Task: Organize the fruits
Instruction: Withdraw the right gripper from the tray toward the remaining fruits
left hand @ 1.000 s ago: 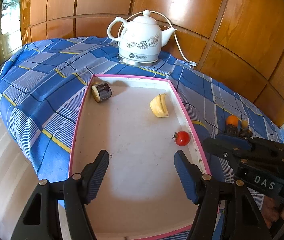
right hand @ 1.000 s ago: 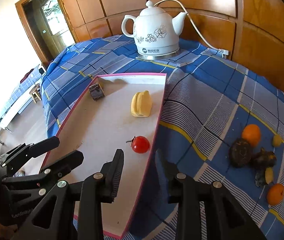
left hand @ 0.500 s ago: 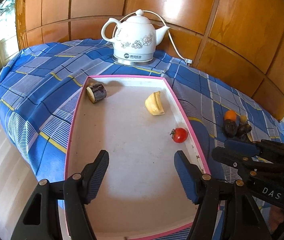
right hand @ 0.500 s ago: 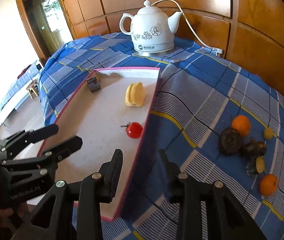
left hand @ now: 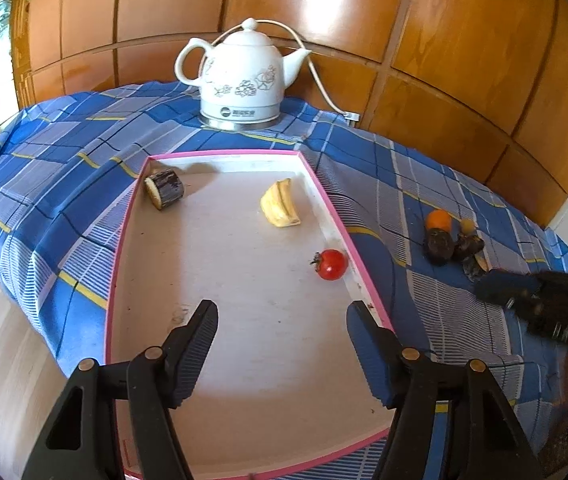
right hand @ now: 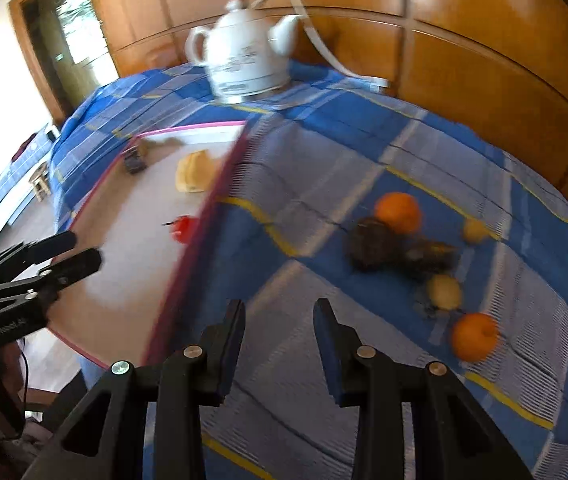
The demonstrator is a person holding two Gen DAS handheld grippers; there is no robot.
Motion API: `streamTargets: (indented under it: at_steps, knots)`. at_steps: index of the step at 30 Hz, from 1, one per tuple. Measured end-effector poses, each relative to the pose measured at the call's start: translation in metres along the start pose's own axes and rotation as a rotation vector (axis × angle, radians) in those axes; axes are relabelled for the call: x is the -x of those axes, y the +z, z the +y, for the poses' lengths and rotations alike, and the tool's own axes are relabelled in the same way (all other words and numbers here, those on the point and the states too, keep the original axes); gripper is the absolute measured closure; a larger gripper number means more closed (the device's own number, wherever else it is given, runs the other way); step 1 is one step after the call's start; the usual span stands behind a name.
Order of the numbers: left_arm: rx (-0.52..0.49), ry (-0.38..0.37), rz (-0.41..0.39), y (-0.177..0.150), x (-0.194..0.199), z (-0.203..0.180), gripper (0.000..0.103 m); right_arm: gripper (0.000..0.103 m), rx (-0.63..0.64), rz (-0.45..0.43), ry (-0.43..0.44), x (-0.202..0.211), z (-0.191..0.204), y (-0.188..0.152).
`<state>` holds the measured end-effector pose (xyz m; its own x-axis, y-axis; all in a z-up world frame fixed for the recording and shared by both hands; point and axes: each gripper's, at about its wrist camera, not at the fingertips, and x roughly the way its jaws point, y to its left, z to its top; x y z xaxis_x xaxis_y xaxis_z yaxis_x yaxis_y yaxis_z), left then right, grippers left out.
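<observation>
The left gripper [left hand: 282, 344] hangs with jaws parted and empty over the pink-rimmed white rectangular tray [left hand: 220, 280]. The right gripper [right hand: 278, 340], gap narrow and empty, hovers over the blue checked cloth [right hand: 324, 152]. A glossy red tomato [left hand: 331, 265] lies in the tray at two o'clock; round oranges [right hand: 398, 213] lie on the cloth.

The left gripper [right hand: 72, 250] carries pale lettering that looks like "GenRobot.AI", while the kettle's [left hand: 240, 76] base label is unreadable.
</observation>
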<state>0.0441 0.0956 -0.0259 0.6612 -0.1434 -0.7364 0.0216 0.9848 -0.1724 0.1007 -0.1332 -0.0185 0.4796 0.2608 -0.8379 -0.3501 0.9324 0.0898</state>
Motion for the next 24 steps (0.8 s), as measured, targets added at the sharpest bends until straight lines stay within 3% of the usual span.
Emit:
streamTargets:
  at_steps: [10, 17, 24]
  knots:
    - [-0.076, -0.086, 0.025, -0.001, -0.001, -0.025, 0.043, 0.067, -0.203, 0.029, -0.223, 0.031, -0.135, -0.016]
    - [-0.157, -0.149, 0.064, 0.001, -0.006, -0.055, 0.053, 0.067, -0.36, 0.06, -0.209, 0.025, -0.181, -0.034]
    - [-0.212, -0.194, 0.102, 0.017, -0.024, -0.096, 0.05, 0.067, -0.392, 0.053, -0.178, 0.023, -0.18, -0.032]
